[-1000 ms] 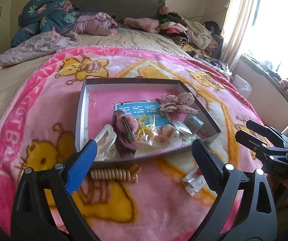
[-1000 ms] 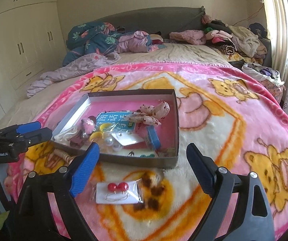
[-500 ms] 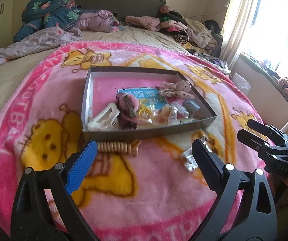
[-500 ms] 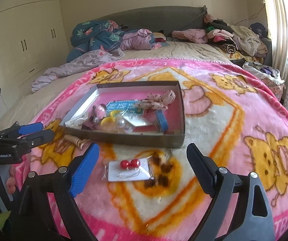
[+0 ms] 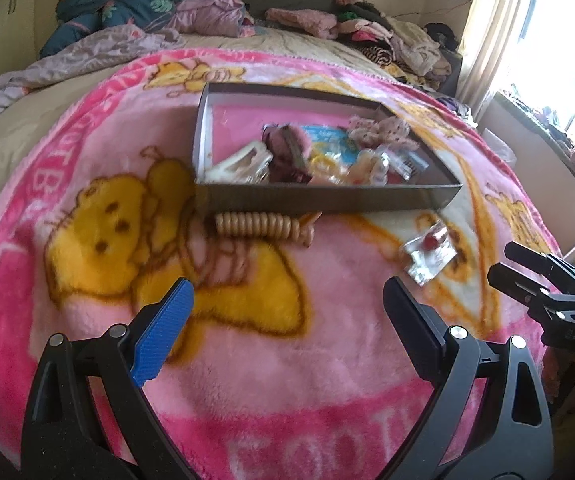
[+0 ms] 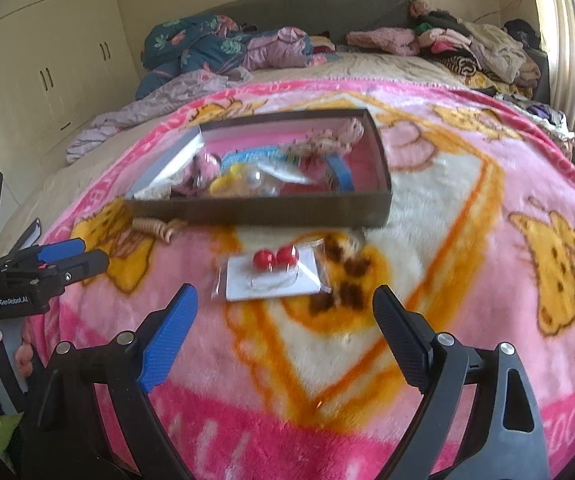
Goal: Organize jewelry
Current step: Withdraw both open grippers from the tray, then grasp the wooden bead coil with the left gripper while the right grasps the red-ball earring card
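On a pink bed blanket, the wide-open, empty right gripper faces the bagged red earrings — lying crosswise just ahead, outside the box — the open, empty left gripper farther off.

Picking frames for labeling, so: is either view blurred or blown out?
Left wrist view: window blown out white, box and coil hair tie motion-smeared. Right wrist view: even light, earring packet and box slightly smeared; both claws stay sharp.
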